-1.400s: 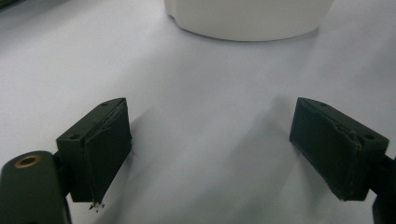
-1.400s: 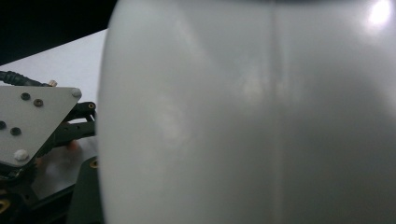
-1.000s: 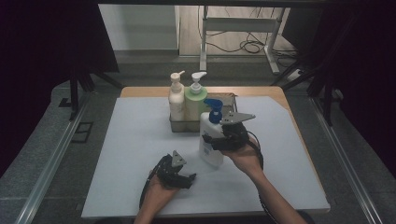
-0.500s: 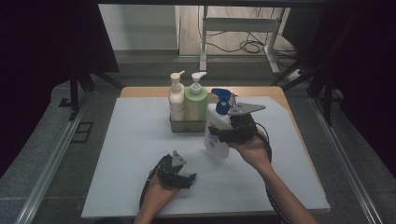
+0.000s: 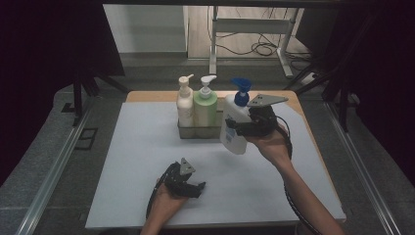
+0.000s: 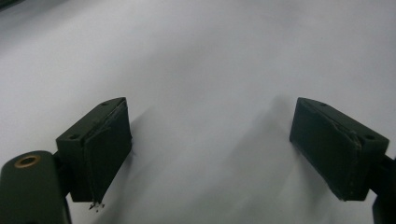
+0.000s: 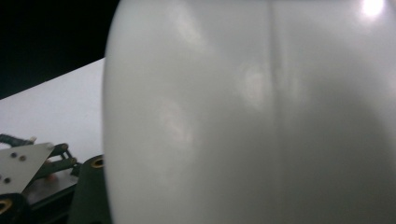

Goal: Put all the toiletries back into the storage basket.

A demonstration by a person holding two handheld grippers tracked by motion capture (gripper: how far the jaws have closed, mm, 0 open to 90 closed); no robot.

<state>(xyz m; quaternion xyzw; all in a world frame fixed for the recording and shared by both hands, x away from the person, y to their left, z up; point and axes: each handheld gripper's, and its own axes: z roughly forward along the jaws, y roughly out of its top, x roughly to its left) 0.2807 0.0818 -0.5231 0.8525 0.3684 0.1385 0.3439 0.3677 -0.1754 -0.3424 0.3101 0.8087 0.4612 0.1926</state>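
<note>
My right gripper [image 5: 234, 128] is shut on a white pump bottle with a blue pump head [image 5: 235, 123], held tilted in the air just right of a metal rack [image 5: 198, 131]. The rack holds a cream pump bottle [image 5: 184, 103] and a green pump bottle [image 5: 205, 104]. The held bottle's white body [image 7: 252, 116] presses close against the right gripper view. Down at the near middle of the white mat, my left gripper [image 5: 198, 188] rests on the surface, open. Its two black pads [image 6: 105, 144] stand wide apart over bare mat.
The white mat [image 5: 142, 147] covers a wooden table [image 5: 147, 95] with dark floor on both sides. A metal rail [image 5: 54, 166] runs along the left. A white desk frame with cables [image 5: 254, 34] stands beyond the table's far edge.
The right hand has lifted the blue-topped bottle off the mat and carried it up and back, to beside the rack. The left hand has stayed put.
</note>
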